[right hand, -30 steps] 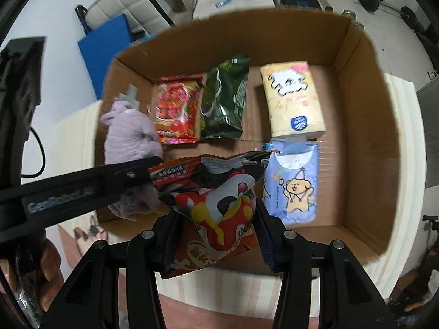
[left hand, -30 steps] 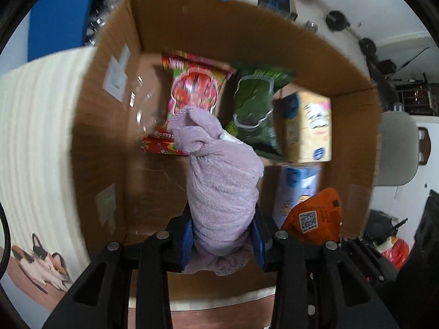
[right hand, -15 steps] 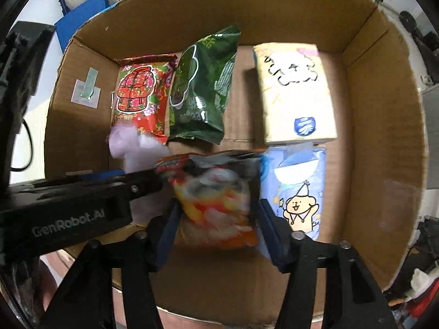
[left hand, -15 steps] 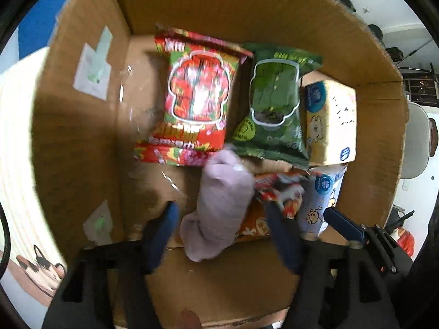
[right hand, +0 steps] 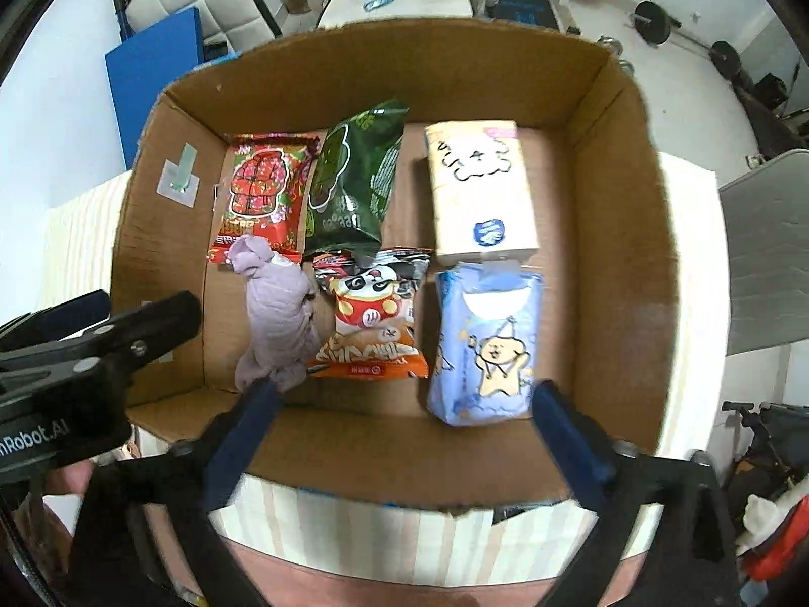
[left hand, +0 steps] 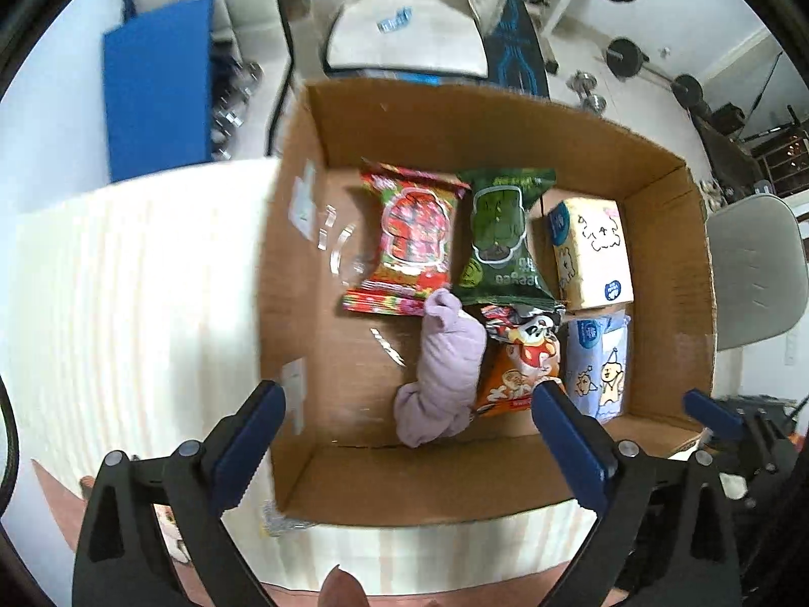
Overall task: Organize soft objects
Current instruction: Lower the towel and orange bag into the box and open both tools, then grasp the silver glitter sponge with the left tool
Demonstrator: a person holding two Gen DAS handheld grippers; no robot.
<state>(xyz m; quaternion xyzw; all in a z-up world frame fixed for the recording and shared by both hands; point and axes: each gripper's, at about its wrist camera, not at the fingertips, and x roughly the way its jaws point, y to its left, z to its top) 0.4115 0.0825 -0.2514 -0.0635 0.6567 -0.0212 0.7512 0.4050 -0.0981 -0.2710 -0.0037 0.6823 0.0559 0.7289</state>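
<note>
An open cardboard box holds the soft goods. A rolled lilac towel lies in its near left part. An orange panda snack bag lies beside it on the right. My left gripper is open and empty, raised over the box's near wall. My right gripper is open and empty over the same wall. The left gripper also shows in the right wrist view.
Also in the box: a red snack bag, a green bag, a yellow tissue pack and a blue tissue pack. The box stands on a pale striped tabletop. A grey chair stands right.
The left gripper opened and let go of the towel; the right gripper opened and let go of the orange bag. Both now lie in the box, and both grippers pulled up and back.
</note>
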